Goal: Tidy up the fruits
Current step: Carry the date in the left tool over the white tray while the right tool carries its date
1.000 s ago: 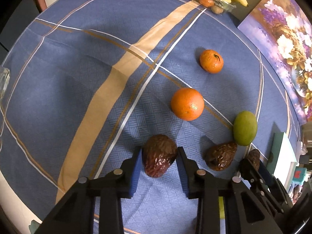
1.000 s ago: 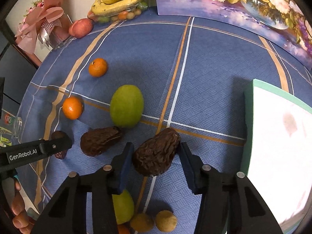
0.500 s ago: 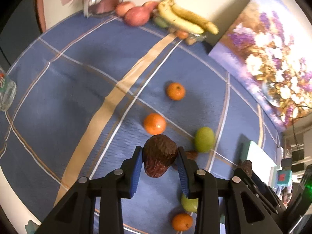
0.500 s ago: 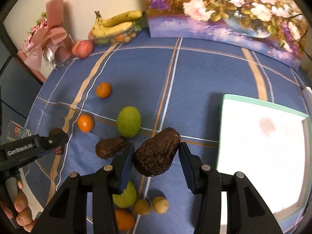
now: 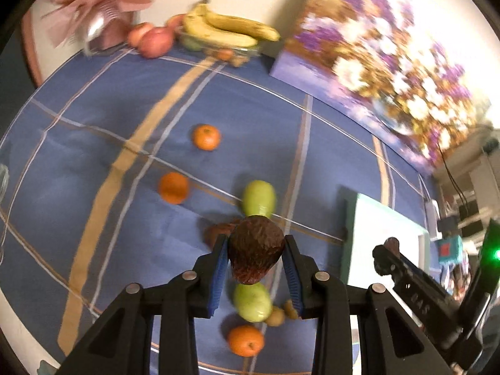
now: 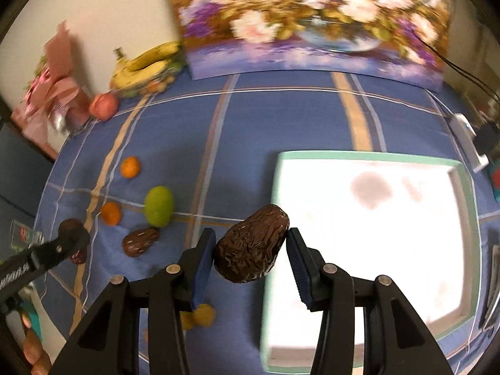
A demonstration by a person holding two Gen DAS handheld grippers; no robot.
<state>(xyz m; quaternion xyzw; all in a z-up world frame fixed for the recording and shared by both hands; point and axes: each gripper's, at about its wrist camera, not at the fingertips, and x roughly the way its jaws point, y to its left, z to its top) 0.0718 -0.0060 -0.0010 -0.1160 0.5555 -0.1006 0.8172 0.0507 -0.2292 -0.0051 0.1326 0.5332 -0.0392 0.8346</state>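
My left gripper (image 5: 254, 268) is shut on a dark wrinkled avocado (image 5: 254, 257) and holds it high above the blue tablecloth. My right gripper (image 6: 250, 253) is shut on a second dark avocado (image 6: 251, 243), held in the air at the left edge of the white tray (image 6: 368, 156) with a green rim. A third avocado (image 6: 140, 241) lies on the cloth. Near it are a green mango (image 6: 158, 205), two oranges (image 5: 206, 137) (image 5: 173, 187), another green fruit (image 5: 252, 301), a third orange (image 5: 245, 340) and small brown fruits (image 5: 275, 315). The tray also shows in the left wrist view (image 5: 387, 215).
At the back wall stand a dish of bananas (image 5: 225, 29), red apples (image 5: 154, 39), a pink wrapped bouquet (image 5: 100, 9) and a flower painting (image 6: 306, 18). A white power strip (image 6: 468, 140) lies right of the tray. A glass (image 6: 23, 234) stands at the table's left edge.
Both grippers have risen and swung right with their avocados. The right gripper now reaches the tray's left edge; the left has moved over the mango and the third avocado.
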